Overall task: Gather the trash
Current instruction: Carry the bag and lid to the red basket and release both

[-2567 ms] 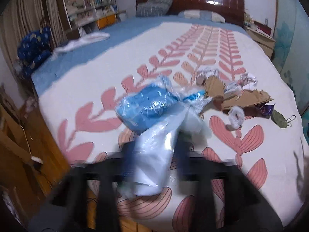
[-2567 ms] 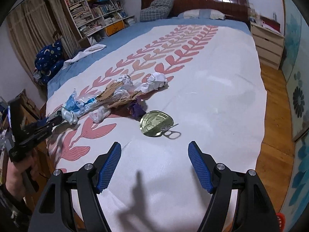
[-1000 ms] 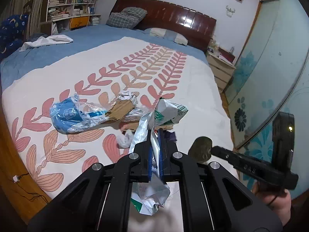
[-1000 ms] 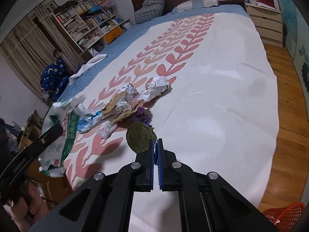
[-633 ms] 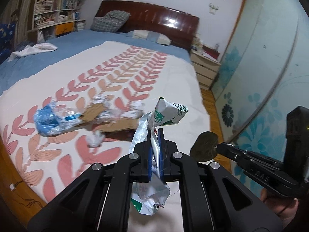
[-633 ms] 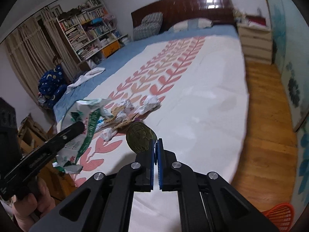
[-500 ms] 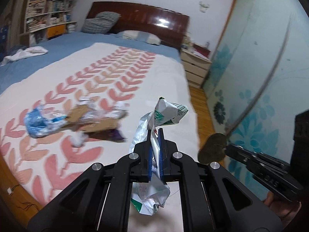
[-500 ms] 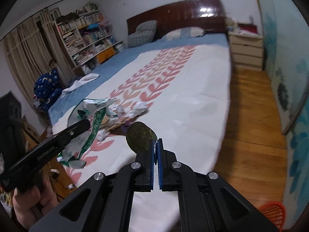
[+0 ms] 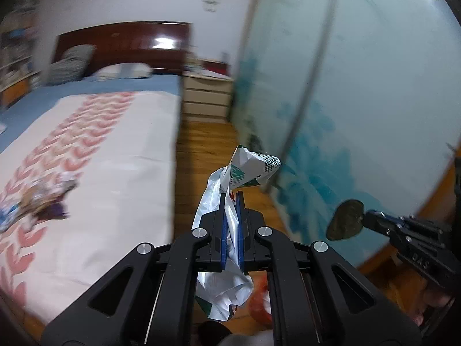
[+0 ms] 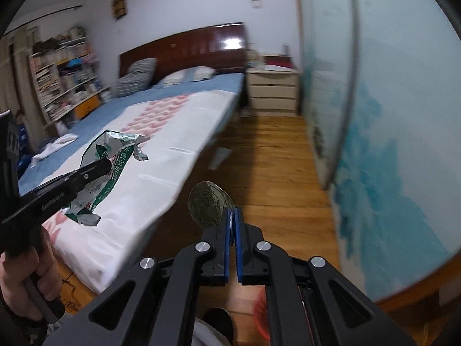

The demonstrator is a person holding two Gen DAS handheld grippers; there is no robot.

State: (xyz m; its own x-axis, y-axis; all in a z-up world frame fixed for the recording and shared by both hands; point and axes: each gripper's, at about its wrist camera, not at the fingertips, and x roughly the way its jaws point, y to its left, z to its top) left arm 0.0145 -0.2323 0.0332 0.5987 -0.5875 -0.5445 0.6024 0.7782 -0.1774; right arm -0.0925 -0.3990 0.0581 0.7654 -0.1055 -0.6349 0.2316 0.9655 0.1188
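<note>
My left gripper [image 9: 231, 199] is shut on a crumpled white-and-green plastic wrapper [image 9: 247, 170], which hangs above and below its blue pads, over the wooden floor beside the bed. The same wrapper [image 10: 111, 155] and left gripper [image 10: 105, 165] show at the left of the right wrist view. My right gripper [image 10: 232, 213] is shut on the edge of a round brass-coloured can lid [image 10: 207, 203]; the lid [image 9: 345, 219] and right gripper [image 9: 367, 219] also appear at the right of the left wrist view. More trash [image 9: 43, 201] lies in a blurred pile on the bedspread.
A bed [image 10: 161, 150] with a white, pink-leaf cover fills the left. Wooden floor [image 10: 273, 167] runs between it and a frosted blue-flowered glass panel [image 10: 374, 115]. A cream nightstand [image 10: 272, 92] stands by the headboard. Something orange-red [image 9: 258, 302] blurs under the grippers. Bookshelves [image 10: 63, 77] line the far left.
Both grippers have swung right, off the bed and out over the wooden floor toward the glass panel, carrying wrapper and lid. The trash pile has slid to the left edge.
</note>
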